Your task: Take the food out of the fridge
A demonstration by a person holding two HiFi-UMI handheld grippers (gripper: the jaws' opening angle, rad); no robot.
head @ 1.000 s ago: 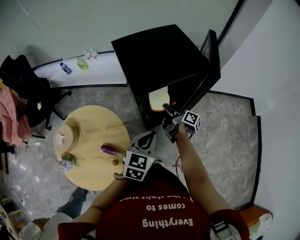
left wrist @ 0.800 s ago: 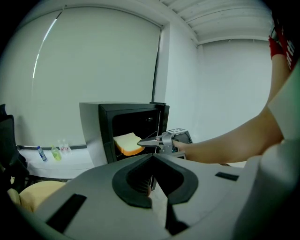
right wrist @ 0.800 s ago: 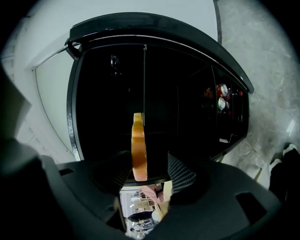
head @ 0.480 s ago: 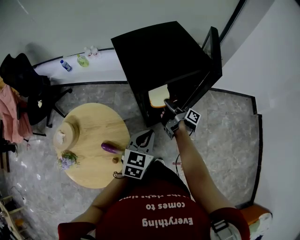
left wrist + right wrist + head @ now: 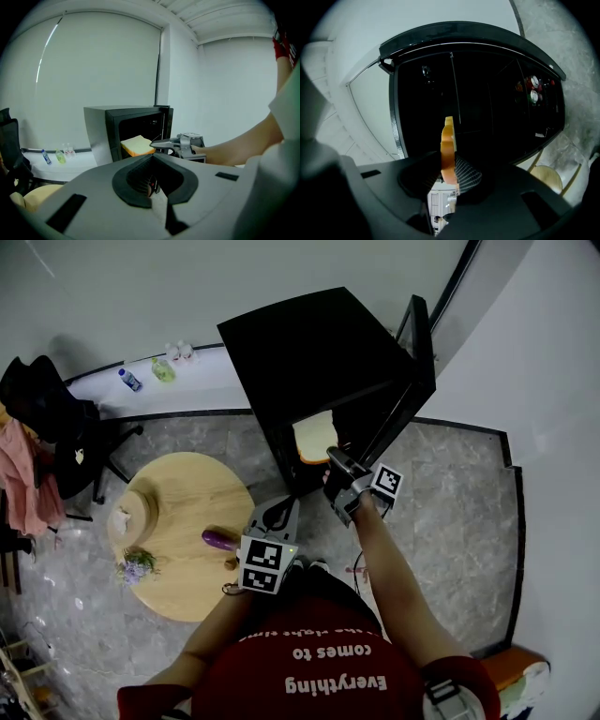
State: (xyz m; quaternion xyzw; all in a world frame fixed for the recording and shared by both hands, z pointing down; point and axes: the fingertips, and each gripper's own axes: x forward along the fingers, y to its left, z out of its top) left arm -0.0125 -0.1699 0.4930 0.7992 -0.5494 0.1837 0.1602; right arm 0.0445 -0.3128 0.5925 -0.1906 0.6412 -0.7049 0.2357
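A black fridge (image 5: pixel 309 343) stands with its door (image 5: pixel 415 371) swung open. A slice of bread (image 5: pixel 314 437) with an orange crust sits at the fridge's mouth. My right gripper (image 5: pixel 332 457) reaches level to it, its jaws closing. In the right gripper view the bread slice (image 5: pixel 448 145) stands on edge between the pads, which press on both its faces; my right gripper (image 5: pixel 449 174) holds it. My left gripper (image 5: pixel 279 510) hangs back near my body, jaws together and empty. From the left gripper view I see the bread (image 5: pixel 137 144) and the right gripper (image 5: pixel 161 144) beside it.
A round wooden table (image 5: pixel 173 512) at the left carries a purple eggplant (image 5: pixel 220 539) and a small bunch of flowers (image 5: pixel 136 565). A black chair (image 5: pixel 52 418) stands beyond it. Bottles (image 5: pixel 131 379) line a low white ledge. Cans (image 5: pixel 532 89) sit in the fridge door.
The right gripper stays at the bread in the fridge's mouth. The left gripper has drifted slightly to the left in the head view.
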